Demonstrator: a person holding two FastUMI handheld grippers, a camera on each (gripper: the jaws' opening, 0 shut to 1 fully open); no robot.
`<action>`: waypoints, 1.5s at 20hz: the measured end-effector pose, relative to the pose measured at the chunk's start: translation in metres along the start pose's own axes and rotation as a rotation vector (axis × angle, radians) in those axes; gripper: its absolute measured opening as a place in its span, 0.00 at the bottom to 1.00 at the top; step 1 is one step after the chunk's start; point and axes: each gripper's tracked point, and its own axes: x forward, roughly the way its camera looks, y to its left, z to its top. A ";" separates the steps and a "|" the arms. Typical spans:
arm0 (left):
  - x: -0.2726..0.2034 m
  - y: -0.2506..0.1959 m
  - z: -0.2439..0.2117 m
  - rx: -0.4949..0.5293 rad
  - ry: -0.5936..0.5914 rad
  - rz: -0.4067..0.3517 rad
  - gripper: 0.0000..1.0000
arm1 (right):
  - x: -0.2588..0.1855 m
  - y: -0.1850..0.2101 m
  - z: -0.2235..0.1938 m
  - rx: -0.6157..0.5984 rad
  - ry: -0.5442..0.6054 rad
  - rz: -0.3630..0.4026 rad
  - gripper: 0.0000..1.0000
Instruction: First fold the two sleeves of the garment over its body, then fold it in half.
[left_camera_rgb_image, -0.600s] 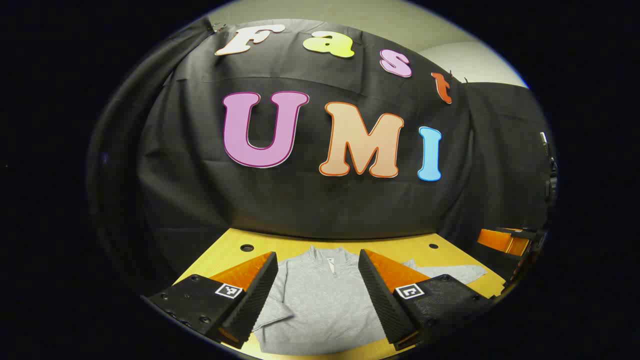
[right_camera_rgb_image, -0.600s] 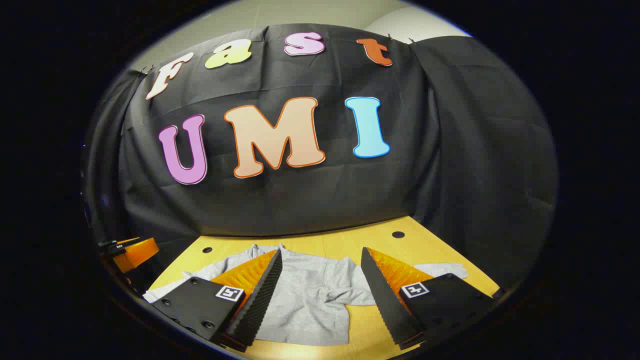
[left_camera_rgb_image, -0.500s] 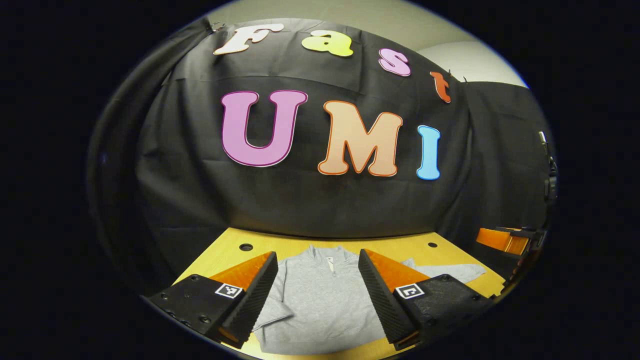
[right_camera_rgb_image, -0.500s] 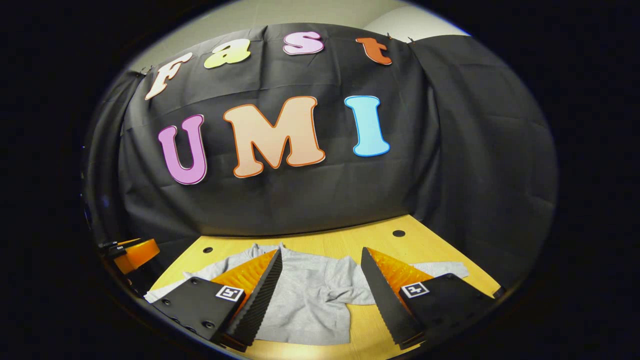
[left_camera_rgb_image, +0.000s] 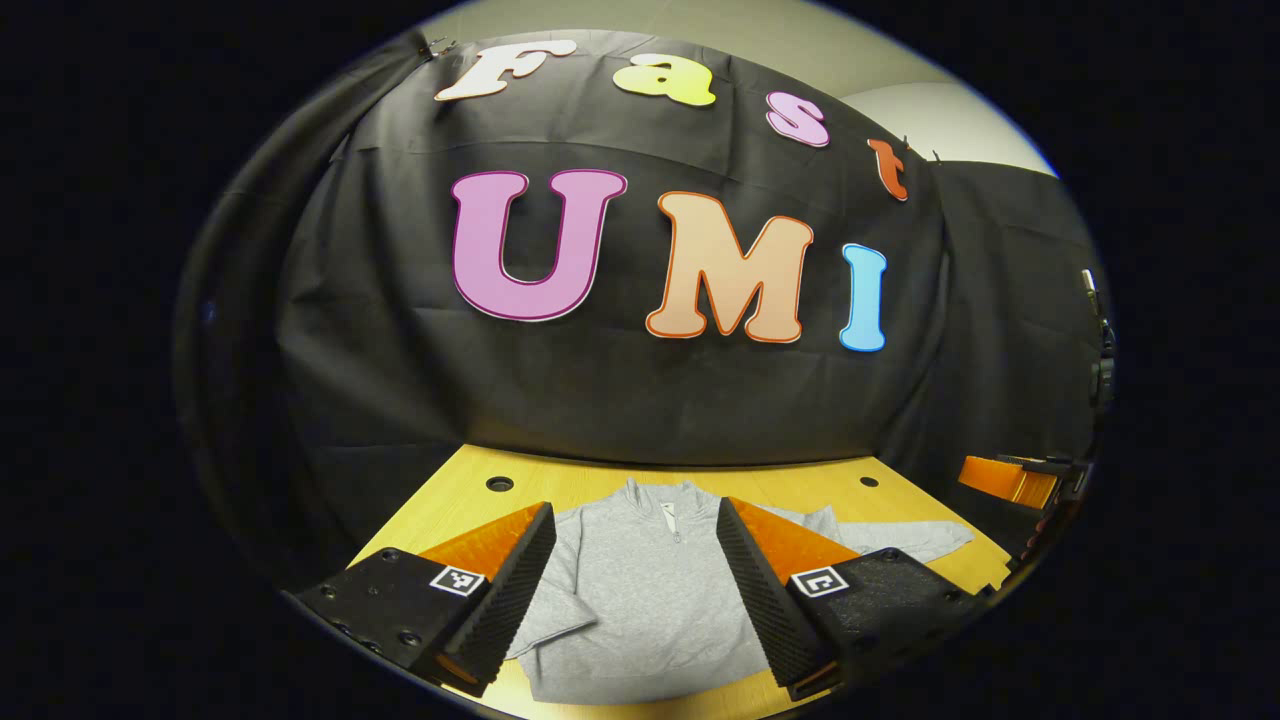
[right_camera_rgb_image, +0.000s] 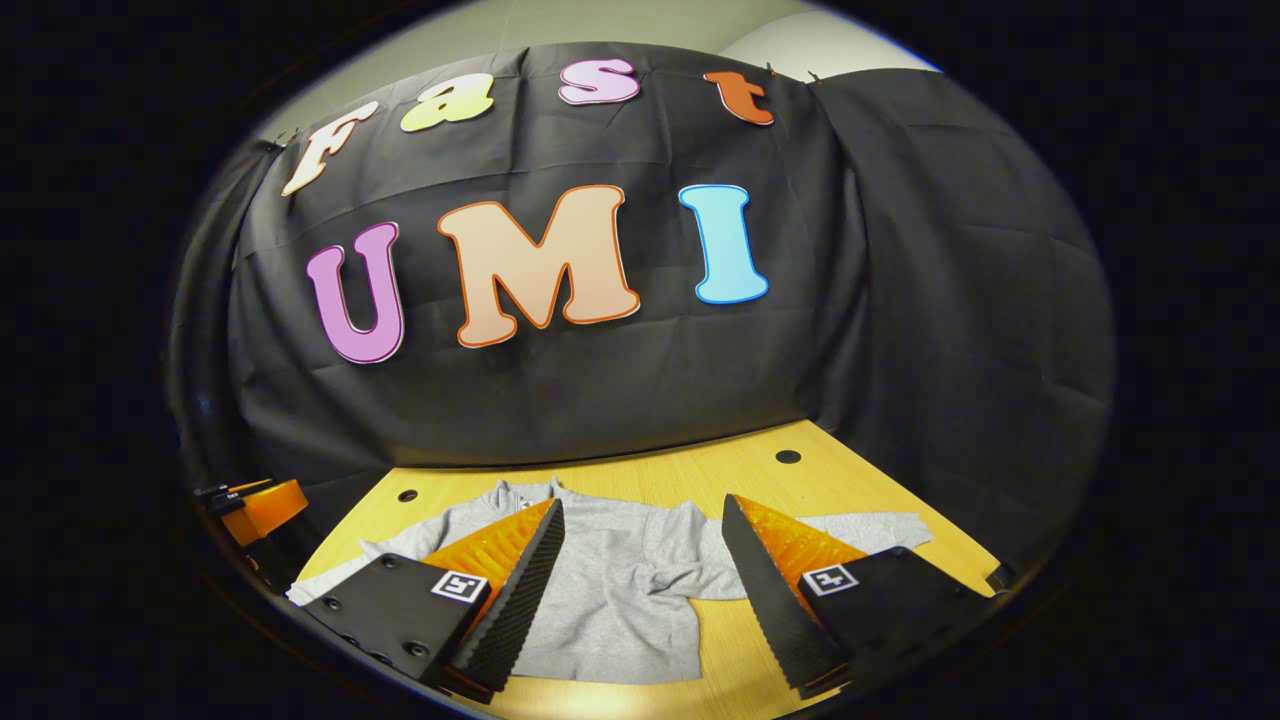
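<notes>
Black cloth (left_camera_rgb_image: 620, 400) backs a yellow wooden bench (right_camera_rgb_image: 680, 470) with round holes. Grey garment (left_camera_rgb_image: 640, 590) lies flat there. Left tool (left_camera_rgb_image: 636, 580) and right tool (right_camera_rgb_image: 640, 585) hover released, gripping nothing.

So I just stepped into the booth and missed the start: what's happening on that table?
A person holds a claw in each hand above a grey sweatshirt lying flat on the wooden table. Both the left claw and the right claw are open and grip nothing. One sleeve lies stretched out to the side on the table, so that fold is not yet done, and the garment is not folded in half.
</notes>
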 end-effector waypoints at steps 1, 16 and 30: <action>0.000 0.001 0.001 -0.002 0.003 0.002 0.95 | -0.001 -0.001 0.001 -0.001 -0.002 -0.002 0.98; 0.006 -0.016 -0.008 0.013 0.025 0.013 0.94 | 0.038 -0.130 -0.004 0.038 0.026 -0.195 0.98; 0.019 -0.026 -0.032 0.039 0.102 0.094 0.95 | 0.118 -0.306 -0.082 -0.027 0.205 -0.377 0.96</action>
